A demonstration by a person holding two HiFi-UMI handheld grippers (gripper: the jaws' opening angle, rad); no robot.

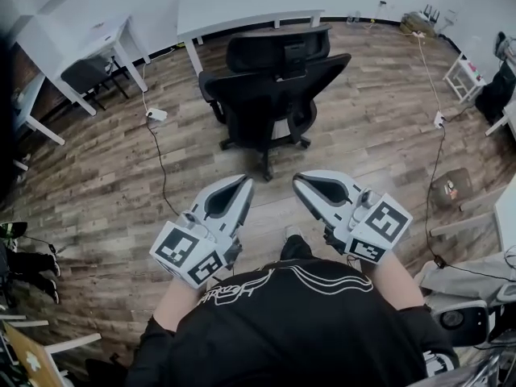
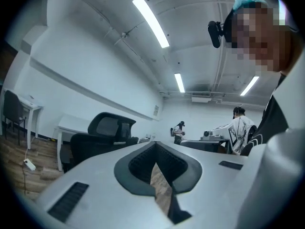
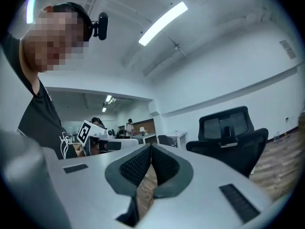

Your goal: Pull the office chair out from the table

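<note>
**Both grippers held near the body, the chair ahead.** In the head view the left gripper and the right gripper sit side by side just in front of the person's torso, tips angled toward each other and pointing roughly level. Each gripper's own view shows its jaws clenched tip to tip with nothing caught between them, only wooden floor visible through the slit behind the pads. The office chair stands upright on that floor, straight ahead of both grippers and well apart from them, with bare boards between. Its wheeled base lies clear of the white table, which stands beyond it against the wall. The backrest and headrest appear turned toward the person, their width running left to right across the line of reach. The chair lies about midway between the two tips, so neither hand is clearly nearer. By this layout the chair appears already drawn out. Any further pull would call for opening the jaws and reaching forward to the backrest's edge.
</note>
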